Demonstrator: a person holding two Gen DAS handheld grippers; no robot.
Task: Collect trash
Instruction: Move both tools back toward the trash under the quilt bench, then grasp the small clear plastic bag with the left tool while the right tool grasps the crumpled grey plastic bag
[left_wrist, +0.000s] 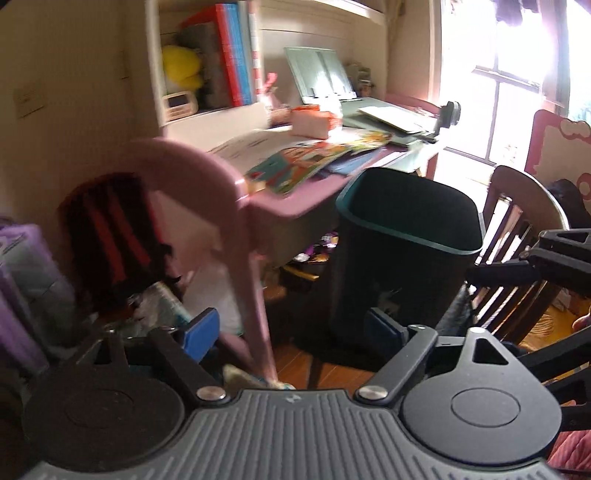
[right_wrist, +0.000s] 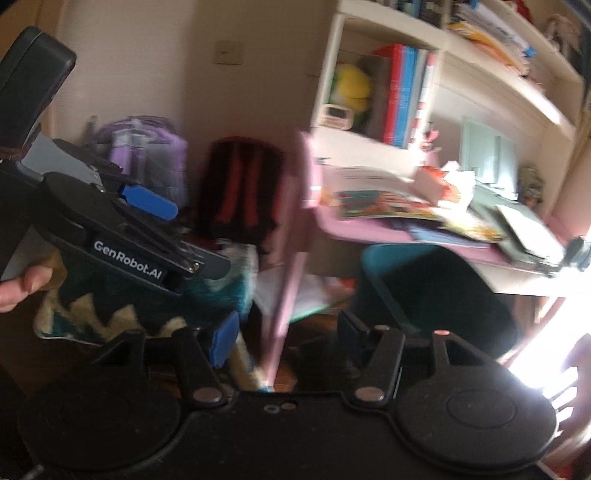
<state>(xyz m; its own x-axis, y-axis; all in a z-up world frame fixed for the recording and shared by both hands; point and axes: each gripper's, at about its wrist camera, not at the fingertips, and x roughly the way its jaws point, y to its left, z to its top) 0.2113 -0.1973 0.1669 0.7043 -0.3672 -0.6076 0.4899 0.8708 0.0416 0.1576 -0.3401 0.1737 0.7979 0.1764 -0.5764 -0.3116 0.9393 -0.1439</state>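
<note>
From the left wrist we're looking into a cluttered child's room: a pink desk (left_wrist: 295, 206) runs back to a cream wall, its top buried under colourful picture books (left_wrist: 314, 162) and loose papers, with a white shelf unit (left_wrist: 207, 59) above it holding upright red and blue books and a yellow plush toy (left_wrist: 181, 66). Bright window light washes out the right side, and a dark wooden slatted chair (left_wrist: 517, 251) stands there on the wood floor. Right ahead sits the trash bin (left_wrist: 406, 251), a dark teal plastic tub with a rounded rim, standing on the floor just beside the desk's corner; its inside reads only as black. The left gripper (left_wrist: 291, 332) has its blue-padded fingers spread wide, nothing between them, and a pink chair back (left_wrist: 207, 173) arcs across in front. A red-and-black backpack (left_wrist: 110, 236) slumps at the left. Over to the right wrist, blurrier: same desk, same shelves, and the bin (right_wrist: 436, 295) low and right of centre under the desk edge. The right gripper (right_wrist: 288, 332) is spread open and empty too. The left gripper (right_wrist: 147, 201) crosses the upper left, held in a hand (right_wrist: 22, 284), above a fuzzy teal-and-cream zigzag fabric (right_wrist: 110, 314). A purple bag (right_wrist: 147, 155) leans on the wall.
</note>
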